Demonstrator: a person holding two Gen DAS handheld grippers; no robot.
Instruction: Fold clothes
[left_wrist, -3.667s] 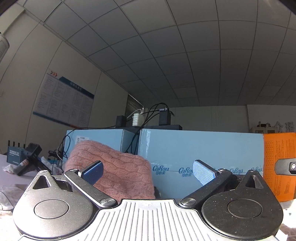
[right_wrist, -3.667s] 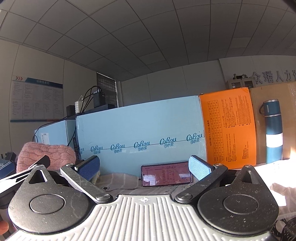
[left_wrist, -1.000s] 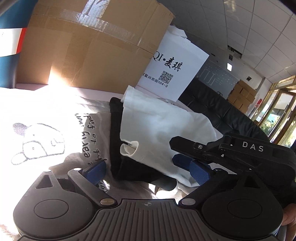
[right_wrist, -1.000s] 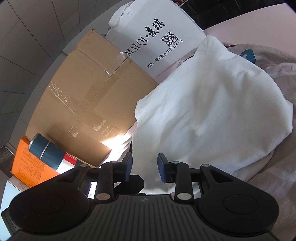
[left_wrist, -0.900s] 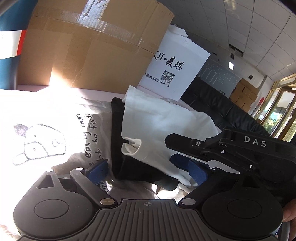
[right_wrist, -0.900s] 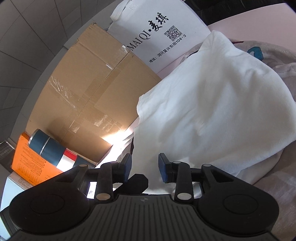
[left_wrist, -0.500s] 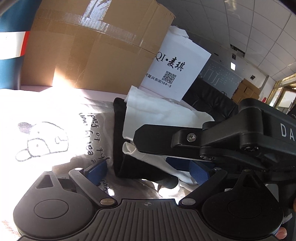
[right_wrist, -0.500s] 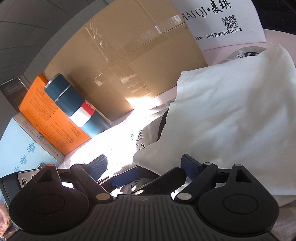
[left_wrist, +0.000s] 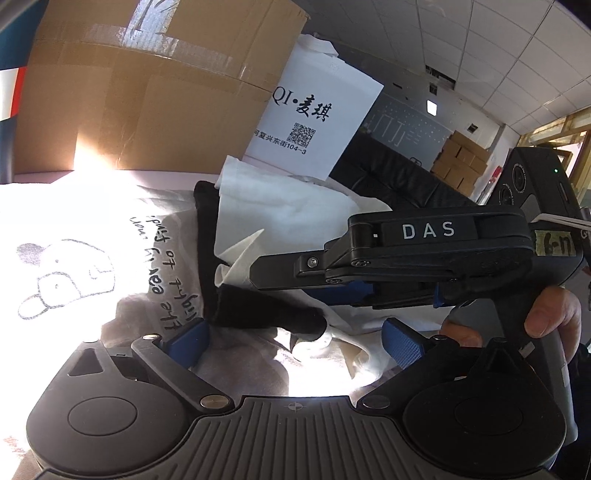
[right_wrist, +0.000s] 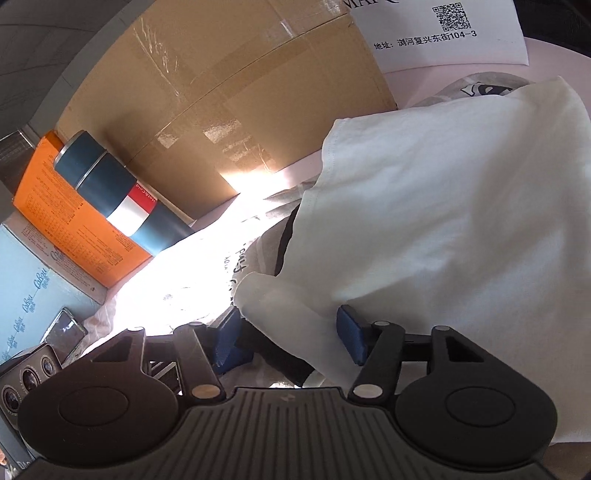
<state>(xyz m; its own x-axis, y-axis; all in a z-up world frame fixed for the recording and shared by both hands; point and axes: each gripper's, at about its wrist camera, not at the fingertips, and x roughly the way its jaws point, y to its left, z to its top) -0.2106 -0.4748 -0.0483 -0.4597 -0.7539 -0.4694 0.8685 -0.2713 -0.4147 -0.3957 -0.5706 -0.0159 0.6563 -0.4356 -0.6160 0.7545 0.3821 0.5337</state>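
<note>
Two garments lay stacked on the bench: white shirt (right_wrist: 461, 206) over a black one (left_wrist: 236, 306). Its rolled sleeve (right_wrist: 288, 314) sat between the closing right tongs (right_wrist: 291, 332), nearer than the wide-open, empty left tongs (left_wrist: 295, 339).

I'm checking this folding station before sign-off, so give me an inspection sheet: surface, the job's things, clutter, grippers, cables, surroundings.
Surface: pale table, mostly covered by clothes, strong sun glare.
Job's things: white garment lies over a black garment; grey printed shirt beside them.
Clutter: cardboard box, flask, orange box, blue carton, phone, white printed bag.
Grippers: left gripper open, low over the clothes; right gripper has its jaws closing, with a fold of the white garment between them.
Cables: nothing seen.
Surroundings: black sofa, stacked cartons, tiled ceiling.
</note>
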